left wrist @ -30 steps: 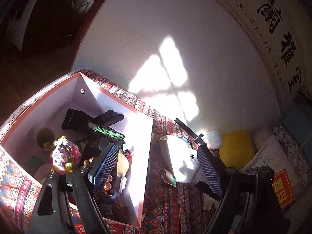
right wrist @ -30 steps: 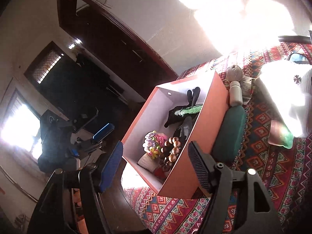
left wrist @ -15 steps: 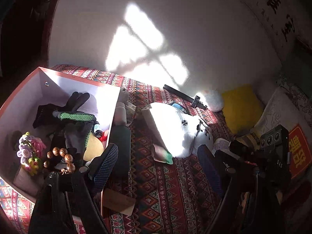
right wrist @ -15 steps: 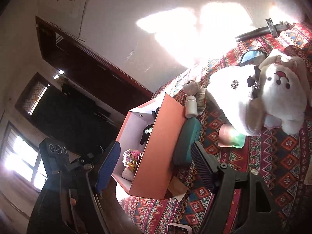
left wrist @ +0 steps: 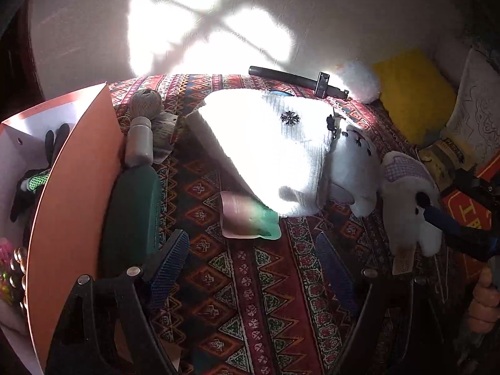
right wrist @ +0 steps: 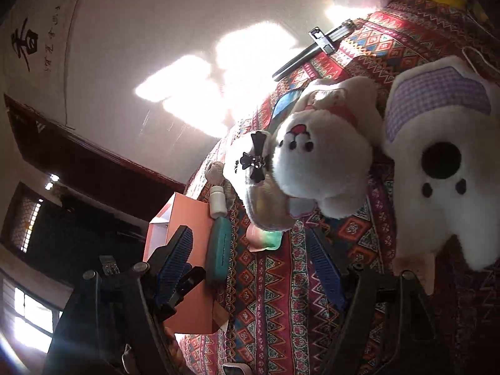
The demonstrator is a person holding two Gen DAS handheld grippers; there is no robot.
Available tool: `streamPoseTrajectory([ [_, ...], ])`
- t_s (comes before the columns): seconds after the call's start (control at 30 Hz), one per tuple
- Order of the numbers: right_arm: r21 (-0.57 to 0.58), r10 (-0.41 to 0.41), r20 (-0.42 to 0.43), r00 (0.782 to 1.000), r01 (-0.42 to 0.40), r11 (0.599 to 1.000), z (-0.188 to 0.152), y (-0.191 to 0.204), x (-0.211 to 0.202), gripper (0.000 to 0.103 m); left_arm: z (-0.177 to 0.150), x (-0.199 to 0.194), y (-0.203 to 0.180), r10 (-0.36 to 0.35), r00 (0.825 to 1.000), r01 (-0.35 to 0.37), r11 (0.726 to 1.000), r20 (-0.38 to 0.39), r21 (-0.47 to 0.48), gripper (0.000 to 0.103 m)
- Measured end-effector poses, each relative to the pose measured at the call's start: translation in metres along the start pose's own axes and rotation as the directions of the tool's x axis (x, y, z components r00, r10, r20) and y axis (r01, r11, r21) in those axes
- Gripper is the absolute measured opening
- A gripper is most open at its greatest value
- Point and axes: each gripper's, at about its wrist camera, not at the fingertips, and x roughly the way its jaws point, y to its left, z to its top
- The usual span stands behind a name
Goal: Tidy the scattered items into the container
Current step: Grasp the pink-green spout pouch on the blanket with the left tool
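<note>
The orange box [left wrist: 72, 193] stands at the left on the patterned cloth [left wrist: 250, 287], holding gloves and beads; it also shows in the right wrist view [right wrist: 184, 218]. Outside it lie a green case [left wrist: 131, 212], a grey bottle [left wrist: 139, 143], a twine ball [left wrist: 146, 101], a pink-green pouch [left wrist: 247, 218], a white plush dog [right wrist: 322, 165] and a second white plush [right wrist: 437, 162]. My left gripper [left wrist: 253, 259] is open and empty above the cloth near the pouch. My right gripper [right wrist: 253, 259] is open and empty, in front of the plush toys.
A black rod [left wrist: 297, 81] lies at the back by the sunlit wall. A yellow cushion [left wrist: 412, 93] and a patterned pillow [left wrist: 475, 106] sit at the right. A red box [left wrist: 468, 212] is at the right edge. The right gripper's finger [left wrist: 450, 225] reaches in by the second plush.
Both grippers have swung right, away from the box and towards the plush toys and pouch. Both stay open and empty.
</note>
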Motion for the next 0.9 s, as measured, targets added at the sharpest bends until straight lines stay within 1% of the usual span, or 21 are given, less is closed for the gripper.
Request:
streamPoseTrajectory([
  [0.07,0.041,-0.005,0.000,1.000,0.005,0.999,-0.004,-0.021,-0.006,0.075,0.000,0.026,-0.013,0.054,0.998,-0.053,0.997,-0.021,0.053,0.083],
  [0.13,0.053,-0.022,-0.007,1.000,0.022,0.998,-0.007,-0.034,-0.013,0.075,0.001,0.052,-0.022,0.117,0.991,-0.112,0.990,-0.057,0.086,0.083],
  [0.17,0.045,-0.025,-0.003,1.000,0.025,0.999,-0.009,-0.038,-0.018,0.075,0.003,0.063,-0.025,0.148,0.987,-0.141,0.985,-0.062,0.102,0.083],
  [0.23,0.023,-0.053,0.007,0.999,0.053,0.998,-0.013,-0.046,-0.028,0.079,0.006,0.081,-0.030,0.204,0.978,-0.195,0.971,-0.054,0.136,0.083],
  [0.3,-0.006,-0.081,0.007,0.997,0.081,0.997,-0.014,-0.052,-0.037,0.079,0.006,0.102,-0.029,0.231,0.970,-0.218,0.965,-0.080,0.149,0.083],
  [0.33,-0.023,-0.089,0.010,0.996,0.089,0.996,-0.013,-0.053,-0.042,0.080,0.005,0.110,-0.028,0.226,0.970,-0.211,0.967,-0.095,0.140,0.084],
  [0.43,-0.050,-0.122,0.038,0.992,0.124,0.991,-0.006,-0.056,-0.052,0.083,0.009,0.116,-0.020,0.178,0.981,-0.172,0.982,-0.083,0.077,0.087],
  [0.5,-0.062,-0.150,0.043,0.988,0.153,0.986,-0.002,-0.057,-0.052,0.084,0.013,0.120,-0.020,0.176,0.981,-0.170,0.983,-0.085,0.071,0.092],
  [0.6,-0.066,-0.219,-0.004,0.976,0.218,0.974,-0.006,-0.063,-0.042,0.084,0.016,0.120,-0.024,0.182,0.980,-0.175,0.981,-0.077,0.084,0.093],
  [0.63,-0.068,-0.227,-0.018,0.974,0.226,0.972,-0.009,-0.065,-0.040,0.084,0.015,0.118,-0.025,0.165,0.983,-0.159,0.984,-0.078,0.078,0.093],
  [0.67,-0.072,-0.228,-0.028,0.973,0.225,0.972,-0.012,-0.066,-0.039,0.084,0.014,0.115,-0.025,0.125,0.989,-0.119,0.990,-0.082,0.069,0.093],
  [0.7,-0.076,-0.229,-0.035,0.973,0.225,0.971,-0.014,-0.068,-0.039,0.084,0.012,0.111,-0.025,0.070,0.994,-0.065,0.996,-0.085,0.056,0.093],
  [0.73,-0.077,-0.231,-0.036,0.972,0.228,0.971,-0.015,-0.069,-0.039,0.084,0.009,0.108,-0.025,0.018,0.996,-0.015,0.999,-0.084,0.043,0.093],
  [0.77,-0.072,-0.232,-0.034,0.972,0.229,0.971,-0.015,-0.071,-0.040,0.084,0.007,0.106,-0.026,-0.014,0.996,0.017,0.999,-0.084,0.037,0.096],
  [0.8,-0.062,-0.227,-0.030,0.973,0.225,0.972,-0.015,-0.072,-0.041,0.084,0.006,0.106,-0.026,-0.018,0.996,0.021,0.999,-0.085,0.041,0.097],
  [0.83,-0.050,-0.219,-0.028,0.975,0.218,0.975,-0.014,-0.075,-0.041,0.084,0.007,0.108,-0.027,0.008,0.996,-0.003,0.999,-0.086,0.054,0.097],
  [0.9,-0.025,-0.202,-0.028,0.979,0.201,0.979,-0.013,-0.078,-0.041,0.084,0.010,0.114,-0.029,0.081,0.993,-0.074,0.994,-0.086,0.082,0.097],
])
